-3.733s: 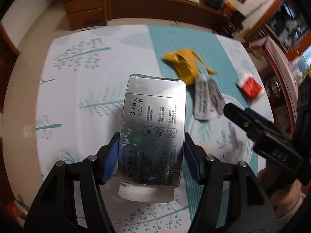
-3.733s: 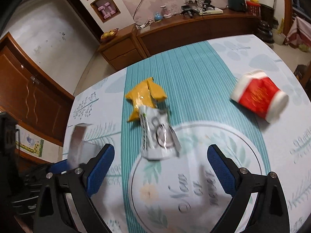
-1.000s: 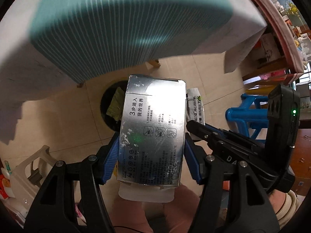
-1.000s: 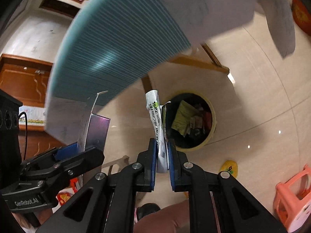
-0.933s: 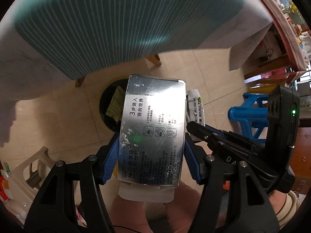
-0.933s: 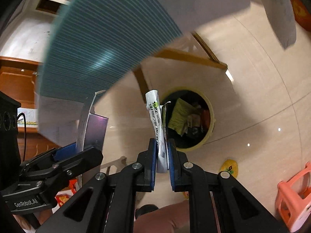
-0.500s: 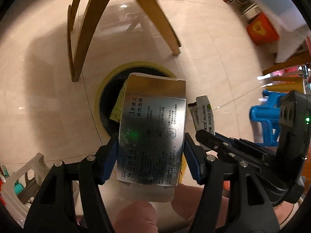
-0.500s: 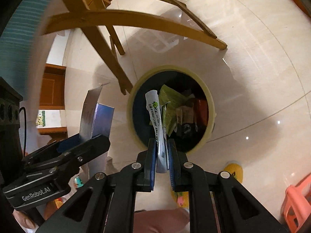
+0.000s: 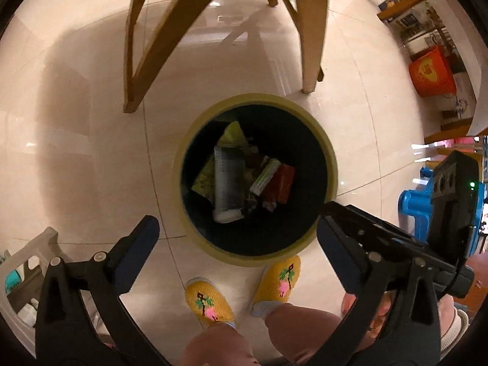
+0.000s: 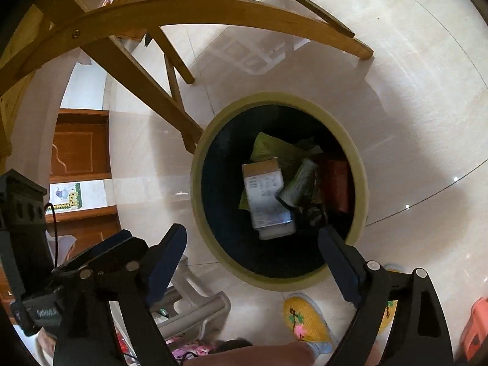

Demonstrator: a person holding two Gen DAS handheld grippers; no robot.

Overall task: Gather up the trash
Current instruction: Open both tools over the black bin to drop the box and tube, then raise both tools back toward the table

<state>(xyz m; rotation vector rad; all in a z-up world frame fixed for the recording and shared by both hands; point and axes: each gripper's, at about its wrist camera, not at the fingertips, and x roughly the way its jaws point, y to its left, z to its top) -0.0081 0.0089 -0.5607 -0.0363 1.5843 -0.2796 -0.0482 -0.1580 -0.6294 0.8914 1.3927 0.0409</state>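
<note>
So both grippers are hanging right over the trash bin [image 9: 331, 164] on the tile floor, near the wooden table legs [image 9: 311, 45]. Going left to right: the left gripper [image 9: 235, 238] has just let its jaws swing wide and there's nothing between them, just the bin's near rim showing through the gap. The silver carton [image 9: 227, 183] is lying down in the bin, left of middle, long side running from the near wall toward the far wall, white cap end nearest the person's yellow slippers [image 9: 210, 302]. Just right of it the green and white wrapper [image 9: 264, 175] leans on a red packet [image 9: 282, 183], with yellow-green wrappers [image 9: 233, 131] underneath and behind. The right gripper [image 10: 253, 244] has also just been opening and it's empty too, pads spread either side of the bin's near rim. Handling-wise, I'd guess the carton is light and stiff-ish but dents easily, and that foil skin looks slippery, so squeezing across the two broad faces near the middle seems the safest hold. The wrapper looks thin and floppy, basically no weight, so a full pinch on a flat edge should do it. Looks like this pair is dealt with already.
</note>
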